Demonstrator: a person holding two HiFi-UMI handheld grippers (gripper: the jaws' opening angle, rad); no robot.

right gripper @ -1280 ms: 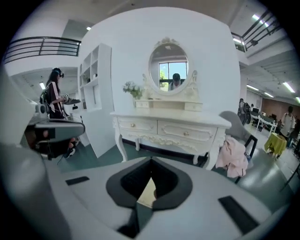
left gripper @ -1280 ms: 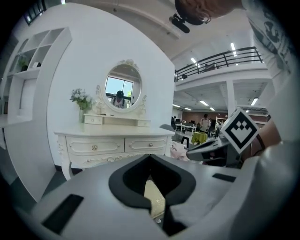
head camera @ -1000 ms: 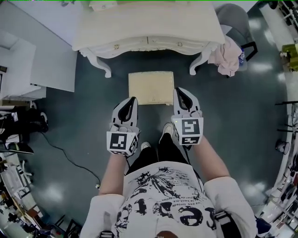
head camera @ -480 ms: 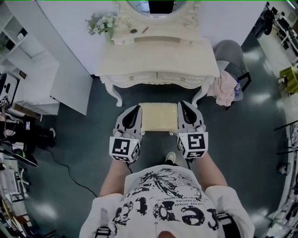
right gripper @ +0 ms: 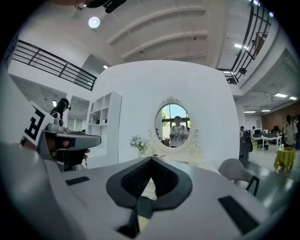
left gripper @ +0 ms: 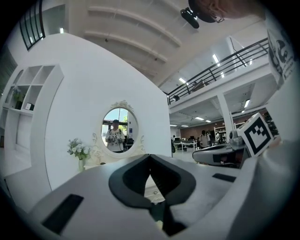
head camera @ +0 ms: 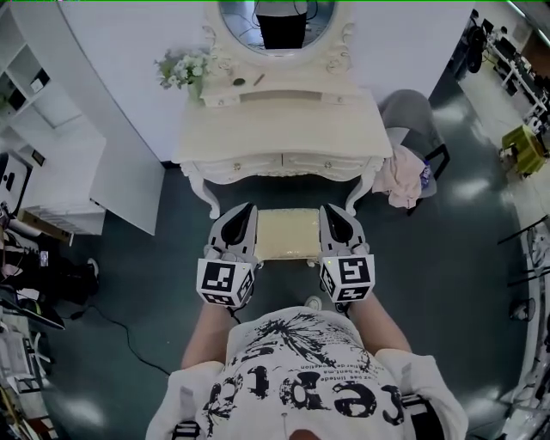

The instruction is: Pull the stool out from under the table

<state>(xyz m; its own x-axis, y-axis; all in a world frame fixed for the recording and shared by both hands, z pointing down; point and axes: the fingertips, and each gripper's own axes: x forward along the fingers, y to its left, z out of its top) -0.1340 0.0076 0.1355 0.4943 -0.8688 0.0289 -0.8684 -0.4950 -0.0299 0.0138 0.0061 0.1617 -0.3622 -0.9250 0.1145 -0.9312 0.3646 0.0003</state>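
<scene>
A: How many stools?
B: One stool (head camera: pixel 284 234), just near of the table (head camera: pixel 284 125); one table as well; two of its legs show.
A: What is on the table?
B: One mirror (head camera: pixel 279 21) at the far edge; one bunch of flowers (head camera: pixel 183 67) at the far left; two small things beside the mirror, too small to name.
A: Chairs?
B: One chair (head camera: pixel 411 110) on the right; one cloth (head camera: pixel 401 179) hangs on it; one shelf unit (head camera: pixel 34 103) on the left.
A: Grippers?
B: Two; the left gripper (head camera: pixel 244 215) and the right gripper (head camera: pixel 332 215); two marker cubes, the left cube (head camera: pixel 227 282) and the right cube (head camera: pixel 348 277); one person (head camera: pixel 301 369) holds both.
</scene>
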